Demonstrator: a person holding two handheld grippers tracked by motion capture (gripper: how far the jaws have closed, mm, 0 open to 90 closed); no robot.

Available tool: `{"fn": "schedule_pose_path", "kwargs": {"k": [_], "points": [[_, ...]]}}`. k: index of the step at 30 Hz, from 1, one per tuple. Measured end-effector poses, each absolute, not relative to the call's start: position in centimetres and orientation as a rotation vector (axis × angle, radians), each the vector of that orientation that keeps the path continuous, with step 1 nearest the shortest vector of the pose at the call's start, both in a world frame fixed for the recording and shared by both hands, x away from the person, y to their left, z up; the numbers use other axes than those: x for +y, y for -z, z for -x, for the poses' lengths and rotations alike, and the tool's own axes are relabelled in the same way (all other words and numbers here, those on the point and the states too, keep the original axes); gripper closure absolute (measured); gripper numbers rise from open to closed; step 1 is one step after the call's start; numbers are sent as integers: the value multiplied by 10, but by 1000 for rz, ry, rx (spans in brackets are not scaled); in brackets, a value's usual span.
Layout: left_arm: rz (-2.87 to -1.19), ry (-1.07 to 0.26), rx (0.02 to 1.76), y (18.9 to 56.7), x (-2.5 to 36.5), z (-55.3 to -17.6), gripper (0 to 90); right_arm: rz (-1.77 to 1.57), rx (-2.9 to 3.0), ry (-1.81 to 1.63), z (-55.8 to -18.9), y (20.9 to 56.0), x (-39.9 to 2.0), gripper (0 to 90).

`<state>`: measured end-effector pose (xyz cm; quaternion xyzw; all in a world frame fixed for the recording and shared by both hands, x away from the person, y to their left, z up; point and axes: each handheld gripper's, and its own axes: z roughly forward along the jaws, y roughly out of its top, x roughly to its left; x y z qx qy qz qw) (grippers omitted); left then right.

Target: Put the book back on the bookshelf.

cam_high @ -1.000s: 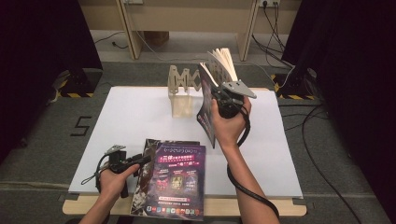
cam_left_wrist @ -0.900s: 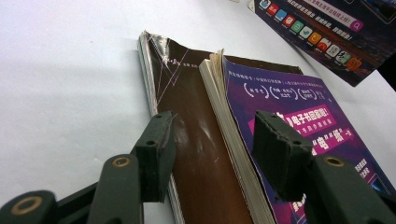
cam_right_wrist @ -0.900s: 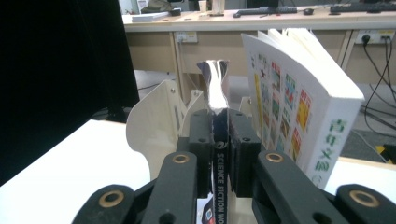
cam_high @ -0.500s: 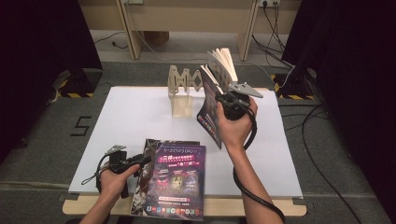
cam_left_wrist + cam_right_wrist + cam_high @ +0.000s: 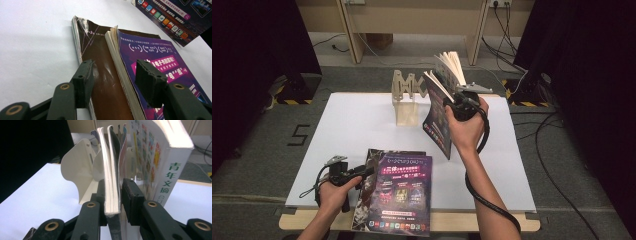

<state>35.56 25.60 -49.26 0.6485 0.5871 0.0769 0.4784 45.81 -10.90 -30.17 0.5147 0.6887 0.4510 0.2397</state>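
- The right hand-held gripper (image 5: 451,102) is held up above the far right part of the white worktop (image 5: 352,125), just right of the cream book stand (image 5: 406,97) that sits near the far edge.
- Its jaws are clamped on a thin magazine (image 5: 112,187): in the right gripper view the page block stands edge-on between the two pads, which press on both faces. They have just been closing a little further on it.
- In the high view that magazine (image 5: 439,117) stands nearly upright in front of the hand, its dark purple cover facing left and its lower edge close to the worktop.
- A thicker white book (image 5: 160,155) with green characters on its spine stands just right of the magazine, its pages fanning out at the top beyond the hand-held gripper.
- The left hand-held gripper (image 5: 362,172) lies low at the near left corner of the worktop, pointing right at a stack of two magazines.
- Its jaws stand apart: one pad lies on the brown-covered lower magazine (image 5: 100,70), the other over the purple-covered upper magazine (image 5: 160,67), with the upper one's page edge between them.
- That stack (image 5: 397,192) overhangs the near edge.
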Motion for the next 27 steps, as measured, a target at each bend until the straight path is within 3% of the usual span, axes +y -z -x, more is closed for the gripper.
{"fn": "schedule_pose_path", "kwargs": {"k": [8,27], "points": [[-1586,-190,1433,493,256,-356,479,-1393,1943,-1121,-464,295,-111,842],[-1580,-192,1432,492,258,-356,480,-1350,1809,-1254,-460,287,-96,846]]}}
